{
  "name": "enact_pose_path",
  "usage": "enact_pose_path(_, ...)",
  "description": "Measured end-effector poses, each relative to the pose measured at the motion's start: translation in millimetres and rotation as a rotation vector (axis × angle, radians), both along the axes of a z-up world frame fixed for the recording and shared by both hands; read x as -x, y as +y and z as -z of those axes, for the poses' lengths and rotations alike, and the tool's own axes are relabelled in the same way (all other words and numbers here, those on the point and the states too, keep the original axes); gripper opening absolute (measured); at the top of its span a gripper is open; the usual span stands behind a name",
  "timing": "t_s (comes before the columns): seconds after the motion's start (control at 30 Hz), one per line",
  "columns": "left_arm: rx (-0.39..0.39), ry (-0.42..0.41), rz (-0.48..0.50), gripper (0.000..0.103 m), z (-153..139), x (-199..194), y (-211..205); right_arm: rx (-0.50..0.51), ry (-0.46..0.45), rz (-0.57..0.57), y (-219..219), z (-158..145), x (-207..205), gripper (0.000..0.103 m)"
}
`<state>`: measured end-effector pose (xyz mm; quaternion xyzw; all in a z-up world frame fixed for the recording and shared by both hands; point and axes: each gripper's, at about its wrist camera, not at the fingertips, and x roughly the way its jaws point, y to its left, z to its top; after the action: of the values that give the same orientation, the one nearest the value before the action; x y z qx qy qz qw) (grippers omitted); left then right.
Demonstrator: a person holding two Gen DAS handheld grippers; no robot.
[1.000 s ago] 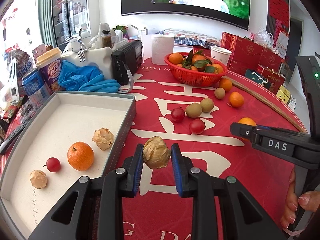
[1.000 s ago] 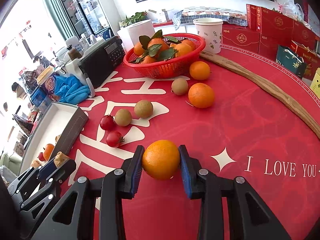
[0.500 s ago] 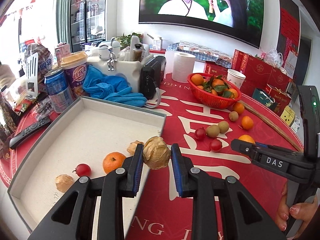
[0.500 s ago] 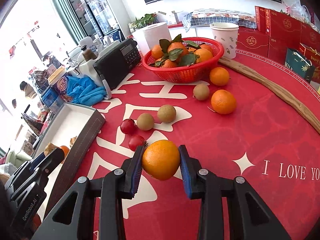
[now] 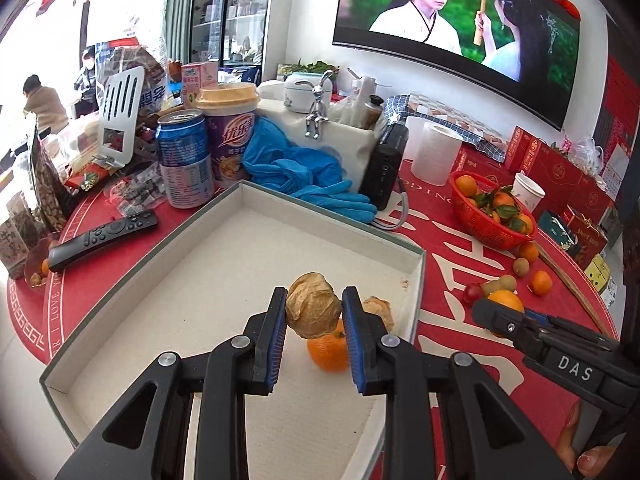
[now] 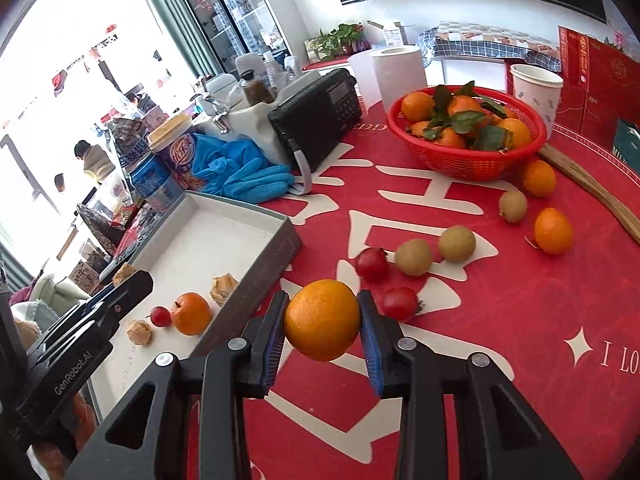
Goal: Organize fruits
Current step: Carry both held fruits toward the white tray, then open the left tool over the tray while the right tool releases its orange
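My left gripper (image 5: 314, 312) is shut on a papery brown husk fruit (image 5: 312, 310) and holds it above the white tray (image 5: 224, 264), over an orange (image 5: 328, 350) and another husk fruit (image 5: 376, 308) lying in it. My right gripper (image 6: 322, 322) is shut on an orange (image 6: 322, 320), held above the red tablecloth just right of the tray (image 6: 224, 236). In the right wrist view the tray holds an orange (image 6: 191, 314), a small red fruit (image 6: 161, 316) and husk fruits (image 6: 223, 283). The left gripper also shows in that view (image 6: 120, 296).
Loose on the cloth are red fruits (image 6: 372, 263), kiwis (image 6: 456, 243) and oranges (image 6: 553, 230). A red basket of oranges (image 6: 466, 132), a paper cup (image 6: 534, 92), a radio (image 6: 316, 120), blue gloves (image 5: 304, 172), a can (image 5: 184, 164) and a remote (image 5: 104, 234) surround the tray.
My left gripper has carried the husk fruit leftward from the cloth to above the tray. My right gripper has moved left toward the tray with its orange.
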<state>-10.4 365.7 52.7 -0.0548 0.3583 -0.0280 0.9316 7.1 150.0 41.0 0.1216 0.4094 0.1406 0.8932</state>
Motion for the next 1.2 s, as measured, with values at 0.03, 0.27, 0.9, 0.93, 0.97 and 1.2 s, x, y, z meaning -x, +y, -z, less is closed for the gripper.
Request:
enact_pose_path(0.03, 0.006, 0.014, -0.008, 0.030, 3, -2, 3, -0.002, -0.002, -0.010, 6, -1, -2, 0.036)
enact_pose_path(0.27, 0.121, 0.122, -0.050, 0.030, 19, -15, 30, -0.040, 0.001, -0.106, 58, -4, -28, 0.036)
enact_pose_path(0.9, 0.164, 0.132, -0.129, 0.031, 22, -12, 46, 0.000, 0.071, -0.145, 97, 17, -61, 0.036)
enact_pose_path(0.93, 0.166, 0.126, -0.140, 0.032, 21, -11, 47, -0.008, 0.066, -0.145, 96, 16, -61, 0.036)
enact_pose_path(0.97, 0.168, 0.118, -0.149, 0.033, 21, -10, 49, -0.014, 0.061, -0.147, 96, 14, -61, 0.036)
enact_pose_path(1.2, 0.181, 0.067, -0.200, 0.080, 14, -5, 57, -0.101, 0.033, -0.159, 90, 0, -61, 0.097)
